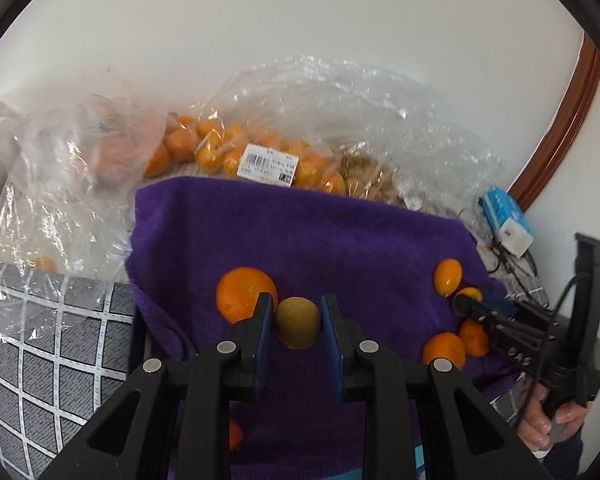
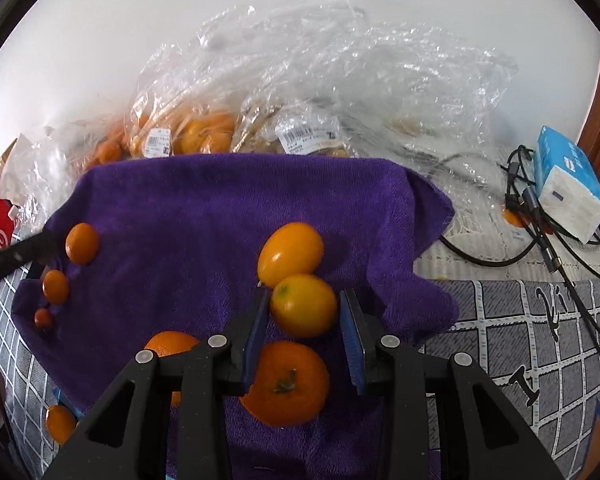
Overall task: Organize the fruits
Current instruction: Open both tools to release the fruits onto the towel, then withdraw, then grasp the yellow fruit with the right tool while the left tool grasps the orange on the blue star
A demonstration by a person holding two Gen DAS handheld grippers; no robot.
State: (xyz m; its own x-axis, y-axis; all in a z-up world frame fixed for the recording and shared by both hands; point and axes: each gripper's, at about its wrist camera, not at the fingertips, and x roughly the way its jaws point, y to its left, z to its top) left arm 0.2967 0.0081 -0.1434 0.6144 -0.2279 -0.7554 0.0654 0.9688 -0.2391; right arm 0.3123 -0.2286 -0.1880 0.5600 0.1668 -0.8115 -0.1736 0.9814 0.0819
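A purple towel [image 1: 300,232] [image 2: 220,200] carries loose fruit. My left gripper [image 1: 297,320] is shut on a small yellow-brown round fruit [image 1: 298,322], next to a large orange [image 1: 240,292]. A kumquat [image 1: 447,277] and small oranges [image 1: 444,350] lie at the towel's right, by the right gripper [image 1: 466,306]. In the right wrist view, my right gripper [image 2: 305,312] is open around a yellow kumquat [image 2: 304,305], its pads a little apart from it. Another kumquat [image 2: 290,253] lies beyond, a stemmed orange [image 2: 290,382] under the jaws. Small oranges [image 2: 82,243] lie at left.
Clear plastic bags of oranges [image 1: 236,148] [image 2: 196,132] are piled behind the towel against the white wall. A blue and white tissue pack [image 2: 568,188] and black cables [image 2: 540,240] lie at right. A grey grid-pattern cloth [image 1: 40,340] [image 2: 520,340] covers the surface.
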